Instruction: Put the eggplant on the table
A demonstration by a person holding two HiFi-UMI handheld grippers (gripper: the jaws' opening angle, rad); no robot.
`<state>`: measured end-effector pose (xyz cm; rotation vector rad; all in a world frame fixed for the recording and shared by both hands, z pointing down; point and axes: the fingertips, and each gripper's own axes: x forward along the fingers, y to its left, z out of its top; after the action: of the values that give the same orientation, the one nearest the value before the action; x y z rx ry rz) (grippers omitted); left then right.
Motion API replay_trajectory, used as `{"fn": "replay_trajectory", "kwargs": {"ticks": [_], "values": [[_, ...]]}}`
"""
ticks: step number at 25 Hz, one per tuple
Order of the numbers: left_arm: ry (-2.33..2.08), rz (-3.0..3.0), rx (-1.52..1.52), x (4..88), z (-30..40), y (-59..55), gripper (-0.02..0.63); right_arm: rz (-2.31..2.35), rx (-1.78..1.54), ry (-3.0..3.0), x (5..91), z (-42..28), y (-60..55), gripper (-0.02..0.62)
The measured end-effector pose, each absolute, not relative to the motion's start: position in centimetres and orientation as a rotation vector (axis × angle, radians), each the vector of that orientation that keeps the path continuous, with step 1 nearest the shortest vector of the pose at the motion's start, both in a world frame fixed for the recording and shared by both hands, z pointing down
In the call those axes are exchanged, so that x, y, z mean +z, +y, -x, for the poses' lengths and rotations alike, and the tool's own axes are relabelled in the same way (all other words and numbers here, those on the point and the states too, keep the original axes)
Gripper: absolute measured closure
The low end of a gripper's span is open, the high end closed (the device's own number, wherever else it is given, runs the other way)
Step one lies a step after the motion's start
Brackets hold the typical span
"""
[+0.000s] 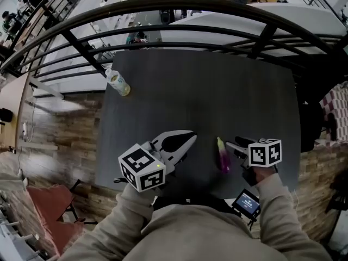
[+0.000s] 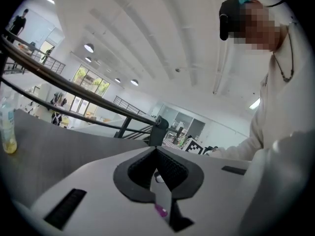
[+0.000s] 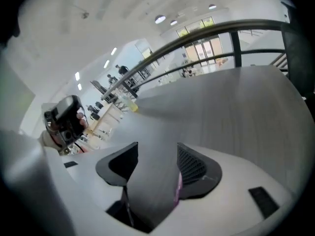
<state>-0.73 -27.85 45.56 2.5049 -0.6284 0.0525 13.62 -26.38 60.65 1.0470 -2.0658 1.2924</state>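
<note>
The eggplant [image 1: 223,157], purple with a green tip, lies on the dark grey table [image 1: 217,86] near its front edge. My right gripper [image 1: 232,144] hovers just to the right of it, jaws open, with only the tabletop showing between them in the right gripper view [image 3: 157,151]. A purple sliver of the eggplant [image 3: 178,187] shows low beside one pad. My left gripper [image 1: 190,136] is to the left of the eggplant, with nothing held. In the left gripper view its jaws [image 2: 156,150] meet at the tips, shut.
A plastic bottle [image 1: 117,82] with yellowish liquid stands at the table's far left corner. A black metal railing [image 1: 179,34] curves behind the table, with a drop to a lower floor beyond. A small screen [image 1: 247,203] hangs at my waist.
</note>
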Motion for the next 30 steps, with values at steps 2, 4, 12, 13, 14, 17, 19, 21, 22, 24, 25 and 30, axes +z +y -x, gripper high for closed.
{"fn": "replay_trajectory", "kwargs": {"ticks": [2,4,12,13,14,17,19,21,22,24,25,30], "values": [[-0.592,-2.543,0.022,43.1,-0.3,-27.9,0.6,-1.013,1.232,-2.22,56.2,-12.7,-27.1,0.407],[-0.543,-2.581,-0.029,40.3,-1.2,-28.2,0.6,-0.983,1.13,-2.354,52.0,-12.0,-27.8,0.513],[-0.472,-2.702,-0.103,33.7,-3.2,-28.0,0.6,-0.981,0.944,-2.682,39.7,-12.1,-28.3,0.58],[-0.465,-2.715,-0.111,33.0,-3.3,-27.9,0.6,-0.979,0.918,-2.71,38.5,-12.0,-28.2,0.581],[-0.458,-2.731,-0.117,32.3,-3.4,-27.8,0.6,-0.98,0.894,-2.738,37.4,-11.9,-28.2,0.58],[-0.441,-2.782,-0.132,30.4,-3.6,-27.5,0.6,-0.987,0.832,-2.823,34.1,-11.4,-28.0,0.58],[-0.433,-2.817,-0.145,29.0,-3.9,-27.3,0.6,-0.99,0.786,-2.87,32.2,-11.3,-27.8,0.581],[-0.426,-2.852,-0.161,27.6,-4.0,-27.0,0.6,-0.989,0.722,-2.903,30.4,-11.2,-27.4,0.581],[-0.421,-2.87,-0.17,26.9,-4.1,-26.8,0.6,-0.99,0.676,-2.912,29.5,-11.1,-27.2,0.58],[-0.407,-2.903,-0.186,25.5,-4.4,-26.2,0.6,-1.002,0.572,-2.911,27.8,-11.2,-26.6,0.581],[-0.4,-2.916,-0.192,24.9,-4.7,-26.0,0.6,-1.008,0.537,-2.908,27.1,-11.4,-26.4,0.581],[-0.373,-2.931,-0.214,24.0,-5.2,-24.9,0.6,-1.006,0.545,-2.931,25.8,-11.5,-25.5,0.583]]}}
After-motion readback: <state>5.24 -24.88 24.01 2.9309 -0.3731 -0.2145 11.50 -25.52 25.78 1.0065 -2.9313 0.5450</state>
